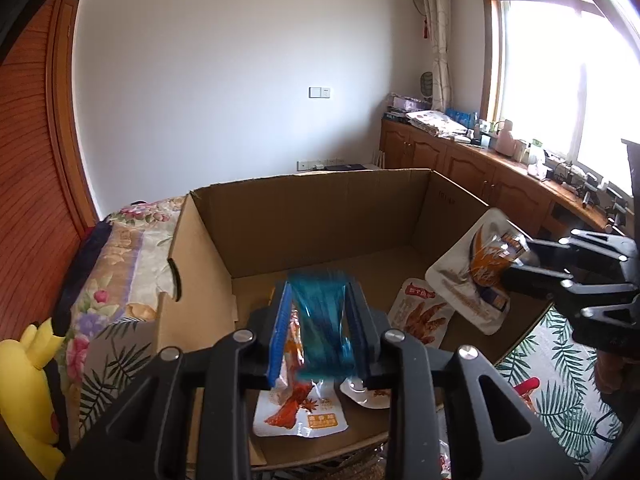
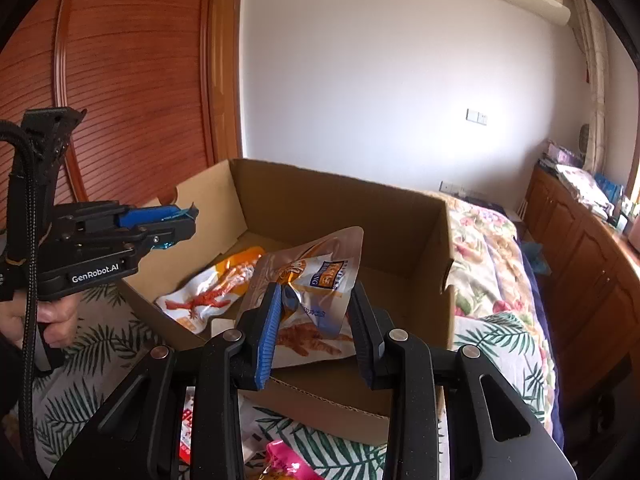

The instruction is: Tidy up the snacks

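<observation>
Blue pkt [image 1: 322,320] btwn left tongs [image 1: 318,332].

The left gripper [image 1: 320,328] points forward and downward over the near edge of the cardboard box [image 1: 304,220], its jaws close together with a blurred blue packet [image 1: 324,320] between its blue-faced pads. The right gripper [image 2: 316,320] points the same way at the box's near right corner, its jaws pinching a crumpled silver snack pouch [image 2: 320,272]. A hand [image 2: 52,320] wraps the left gripper's handle from below.
</observation>
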